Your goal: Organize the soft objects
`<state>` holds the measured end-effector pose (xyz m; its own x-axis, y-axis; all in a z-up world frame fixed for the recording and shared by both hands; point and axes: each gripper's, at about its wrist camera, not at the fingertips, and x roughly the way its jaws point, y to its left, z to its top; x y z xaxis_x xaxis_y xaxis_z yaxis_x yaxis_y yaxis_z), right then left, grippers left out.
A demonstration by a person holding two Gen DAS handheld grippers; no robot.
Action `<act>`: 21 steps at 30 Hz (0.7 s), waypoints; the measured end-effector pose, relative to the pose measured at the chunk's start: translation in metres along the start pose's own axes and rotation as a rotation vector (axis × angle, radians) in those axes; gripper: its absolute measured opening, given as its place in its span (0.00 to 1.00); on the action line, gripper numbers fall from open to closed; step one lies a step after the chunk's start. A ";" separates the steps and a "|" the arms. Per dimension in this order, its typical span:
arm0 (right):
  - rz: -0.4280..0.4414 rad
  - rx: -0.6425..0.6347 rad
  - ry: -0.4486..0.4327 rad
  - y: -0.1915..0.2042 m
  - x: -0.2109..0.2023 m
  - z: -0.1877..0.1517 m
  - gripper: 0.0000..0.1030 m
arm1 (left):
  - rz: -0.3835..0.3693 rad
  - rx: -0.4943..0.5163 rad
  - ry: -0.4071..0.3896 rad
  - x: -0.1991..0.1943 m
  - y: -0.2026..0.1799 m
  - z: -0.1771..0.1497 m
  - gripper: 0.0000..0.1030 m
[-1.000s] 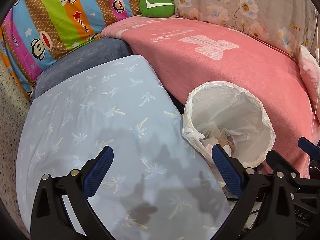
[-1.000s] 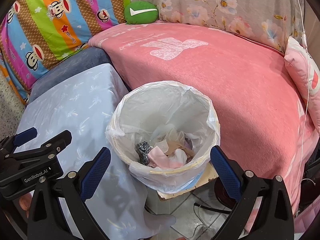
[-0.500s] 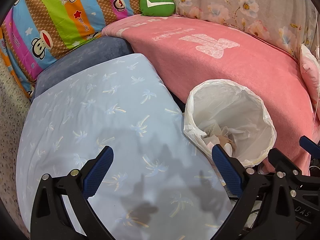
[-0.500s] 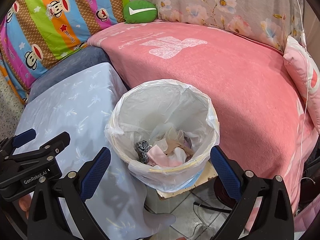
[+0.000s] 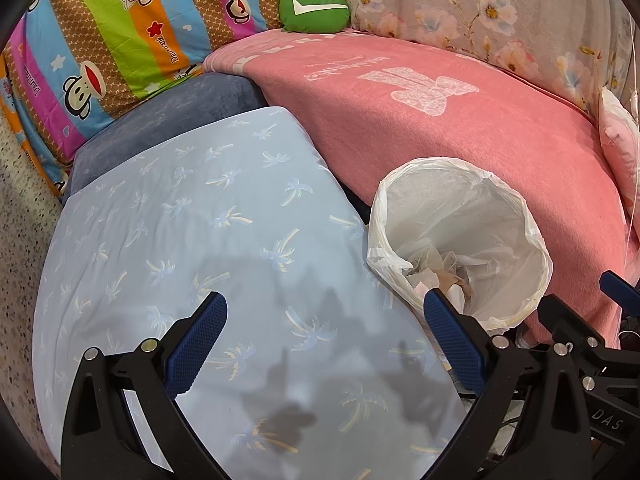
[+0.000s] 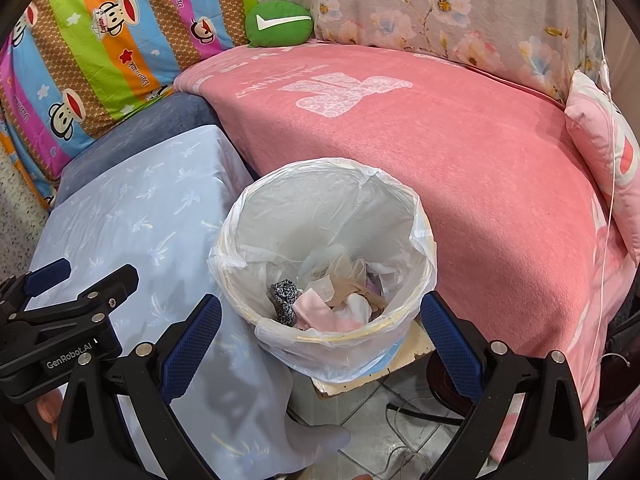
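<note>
A bin lined with a white bag (image 6: 320, 208) (image 5: 492, 216) stands between a pale blue palm-print cloth surface (image 5: 208, 232) (image 6: 152, 216) and a pink blanket (image 6: 460, 152) (image 5: 460, 128). Crumpled soft scraps (image 6: 332, 300), pink, white and leopard print, lie at its bottom. My right gripper (image 6: 320, 344) is open above the bin's near rim, holding nothing. My left gripper (image 5: 324, 340) is open over the blue cloth, empty. A small green cushion (image 5: 314, 10) (image 6: 280, 24) rests at the far back.
A striped monkey-print pillow (image 5: 100, 40) leans at the back left, a floral cushion (image 6: 460, 8) at the back right, a pink pillow (image 6: 604, 152) at the right. Cables (image 6: 404, 412) lie on the tiled floor under the bin. A grey-blue cushion (image 5: 172, 120) sits behind the blue cloth.
Both grippers have drifted slightly back and up; the bin and cushions sit a little lower in view. Nothing was grasped or released.
</note>
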<state>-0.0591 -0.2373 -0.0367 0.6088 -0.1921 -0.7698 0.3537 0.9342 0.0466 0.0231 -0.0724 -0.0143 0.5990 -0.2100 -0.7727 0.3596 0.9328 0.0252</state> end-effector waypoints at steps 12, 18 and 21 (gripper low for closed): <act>0.000 0.000 0.001 -0.001 0.000 0.000 0.94 | 0.002 0.001 0.000 0.000 0.002 -0.003 0.92; 0.000 0.001 0.001 0.000 0.000 -0.001 0.94 | 0.004 0.001 0.003 -0.001 0.003 -0.004 0.92; 0.000 0.001 0.001 -0.001 0.000 -0.001 0.94 | 0.003 0.003 0.003 -0.001 0.004 -0.004 0.92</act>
<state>-0.0600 -0.2377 -0.0372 0.6083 -0.1922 -0.7701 0.3547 0.9338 0.0470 0.0209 -0.0670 -0.0161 0.5982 -0.2065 -0.7743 0.3601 0.9325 0.0294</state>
